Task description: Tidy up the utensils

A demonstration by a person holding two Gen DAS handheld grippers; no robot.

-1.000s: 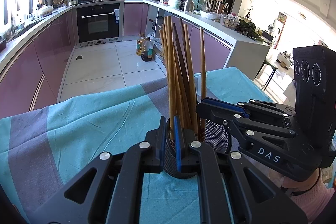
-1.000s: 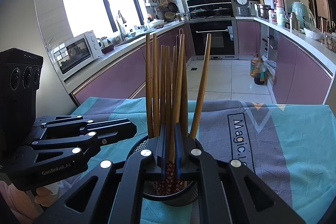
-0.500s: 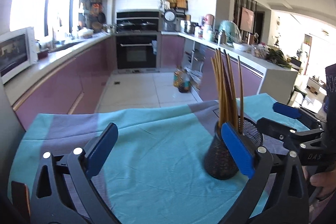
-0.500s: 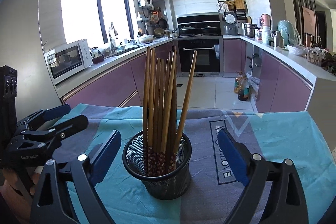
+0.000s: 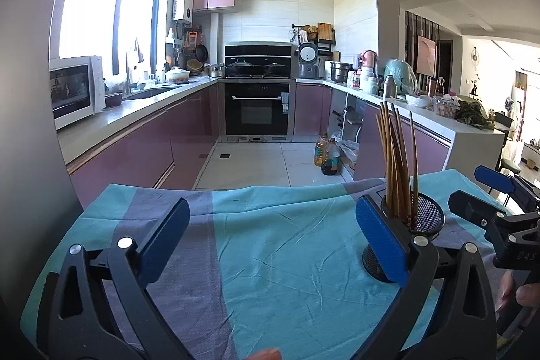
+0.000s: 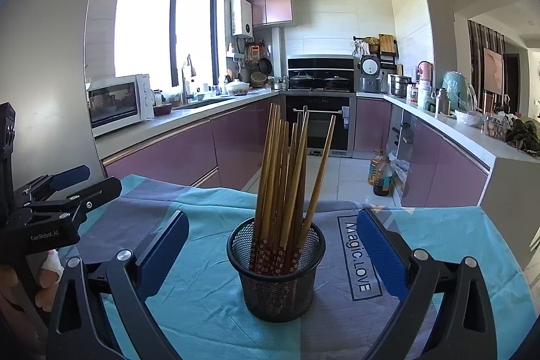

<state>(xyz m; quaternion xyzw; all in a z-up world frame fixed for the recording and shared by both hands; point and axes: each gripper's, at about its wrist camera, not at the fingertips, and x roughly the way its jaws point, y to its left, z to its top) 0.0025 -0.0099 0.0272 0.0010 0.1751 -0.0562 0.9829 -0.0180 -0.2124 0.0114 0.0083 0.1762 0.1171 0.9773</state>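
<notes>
A black mesh cup point(image 6: 276, 272) stands upright on the teal and grey tablecloth point(image 6: 202, 299), holding several wooden chopsticks point(image 6: 283, 177). My right gripper point(image 6: 270, 245) is wide open and empty, its blue pads on either side of the cup but pulled back from it. My left gripper point(image 5: 270, 235) is also wide open and empty, to the left of the cup point(image 5: 422, 225), whose chopsticks point(image 5: 398, 164) lean slightly. The left gripper also shows at the left edge of the right wrist view point(image 6: 87, 181). The right gripper shows at the right edge of the left wrist view point(image 5: 479, 188).
The table's far edge point(image 5: 270, 188) drops to a tiled kitchen floor. Printed lettering point(image 6: 359, 255) lies on the cloth to the right of the cup. Purple cabinets, an oven point(image 6: 317, 123) and a microwave point(image 6: 114, 103) stand far behind.
Both grippers were shut close at the chopsticks in the cup; both have opened wide and pulled back. The chopsticks stay in the cup.
</notes>
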